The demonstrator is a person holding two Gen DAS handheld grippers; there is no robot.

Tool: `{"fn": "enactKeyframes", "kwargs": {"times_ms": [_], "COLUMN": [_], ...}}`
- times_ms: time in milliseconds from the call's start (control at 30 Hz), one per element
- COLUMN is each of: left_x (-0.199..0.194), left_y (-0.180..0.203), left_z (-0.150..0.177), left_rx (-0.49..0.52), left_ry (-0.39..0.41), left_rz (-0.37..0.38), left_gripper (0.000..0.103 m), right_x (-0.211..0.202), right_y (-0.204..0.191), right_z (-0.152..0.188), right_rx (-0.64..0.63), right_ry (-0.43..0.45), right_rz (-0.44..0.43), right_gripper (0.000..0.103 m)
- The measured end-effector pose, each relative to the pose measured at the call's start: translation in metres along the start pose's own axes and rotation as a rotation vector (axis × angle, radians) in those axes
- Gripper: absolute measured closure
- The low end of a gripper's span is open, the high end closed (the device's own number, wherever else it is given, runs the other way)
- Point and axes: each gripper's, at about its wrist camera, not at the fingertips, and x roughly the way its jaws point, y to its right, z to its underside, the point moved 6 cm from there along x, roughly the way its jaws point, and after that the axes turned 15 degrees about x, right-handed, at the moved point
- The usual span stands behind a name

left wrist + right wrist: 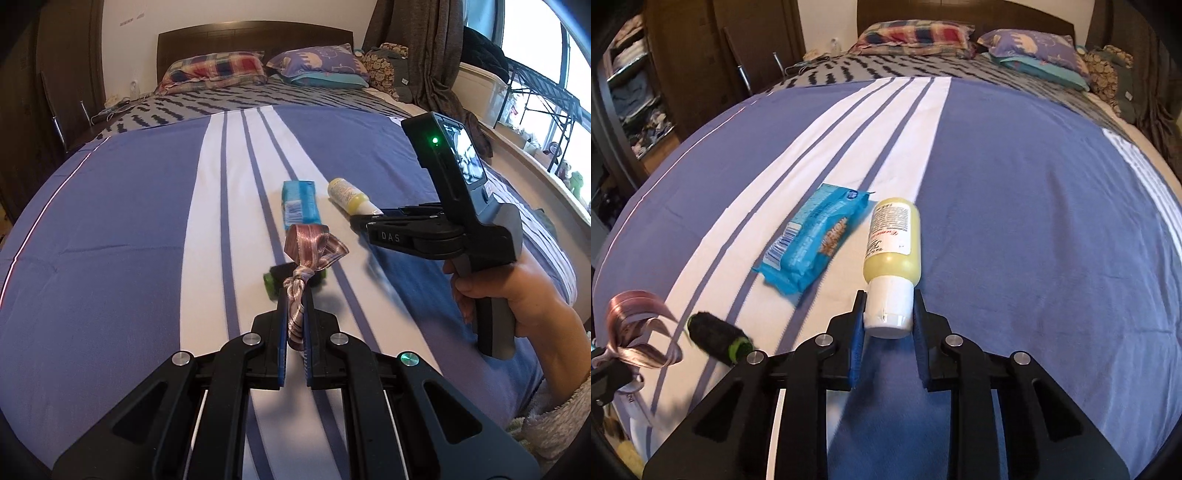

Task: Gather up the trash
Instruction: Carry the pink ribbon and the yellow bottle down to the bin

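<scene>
Daylight floods in from the window (pixel 554 110) to the right of the left hand-held gripper (pixel 295 295), where the panes are blown out to white. The bed cover (pixel 110 221) is evenly and brightly lit, with soft, short shadows under the things lying ahead of the fingers. The wardrobe (pixel 646 92) far to the left of the right hand-held gripper (pixel 888 302) sits in gloom. Both fisheye views bow the bed into a dome and darken at the corners. The small green-and-black roll (pixel 718 338) is smeared by motion blur.

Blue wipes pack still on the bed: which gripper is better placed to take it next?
Neither is free: left gripper is shut on the ribbon, right gripper on the yellow bottle. After unloading, probably right: the blue pack lies beside its bottle.
</scene>
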Motion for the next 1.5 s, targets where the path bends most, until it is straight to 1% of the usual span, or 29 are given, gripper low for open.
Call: {"fn": "enactKeyframes", "kwargs": {"times_ms": [133, 233, 367, 467, 567, 867, 1067, 1200, 1333, 1500], "left_x": [-0.016, -0.03, -0.055, -0.071, -0.085, -0.121, -0.147, -0.157, -0.158, -0.148], "left_y": [0.01, 0.021, 0.037, 0.051, 0.065, 0.106, 0.129, 0.14, 0.151, 0.162], "left_z": [0.002, 0.006, 0.016, 0.03, 0.044, 0.096, 0.129, 0.152, 0.174, 0.204], "left_rx": [-0.004, -0.004, -0.003, -0.001, 0.006, 0.006, 0.017, 0.016, 0.017, 0.024], "left_ry": [0.016, 0.024, 0.035, 0.031, 0.033, 0.046, 0.061, 0.052, 0.025, -0.027], "left_rz": [0.01, 0.016, 0.014, 0.016, 0.02, 0.079, 0.098, 0.119, 0.137, 0.15], "left_gripper": [0.097, 0.097, 0.097, 0.097, 0.097, 0.097, 0.097, 0.097, 0.097, 0.097], "right_x": [-0.026, -0.053, -0.093, -0.127, -0.152, -0.224, -0.252, -0.26, -0.26, -0.243], "right_y": [0.0, -0.001, 0.0, 0.005, 0.009, 0.026, 0.034, 0.036, 0.037, 0.036], "right_z": [0.013, 0.024, 0.049, 0.076, 0.1, 0.188, 0.234, 0.267, 0.298, 0.336], "right_rx": [-0.013, -0.026, -0.04, -0.031, -0.024, 0.014, 0.029, 0.044, 0.055, 0.073], "right_ry": [0.031, 0.061, 0.086, 0.105, 0.115, 0.153, 0.153, 0.135, 0.101, 0.02], "right_rz": [-0.006, -0.013, -0.019, -0.034, -0.036, -0.053, -0.069, -0.085, -0.09, -0.101], "right_gripper": [0.079, 0.079, 0.079, 0.079, 0.079, 0.079, 0.079, 0.079, 0.079, 0.079]}}
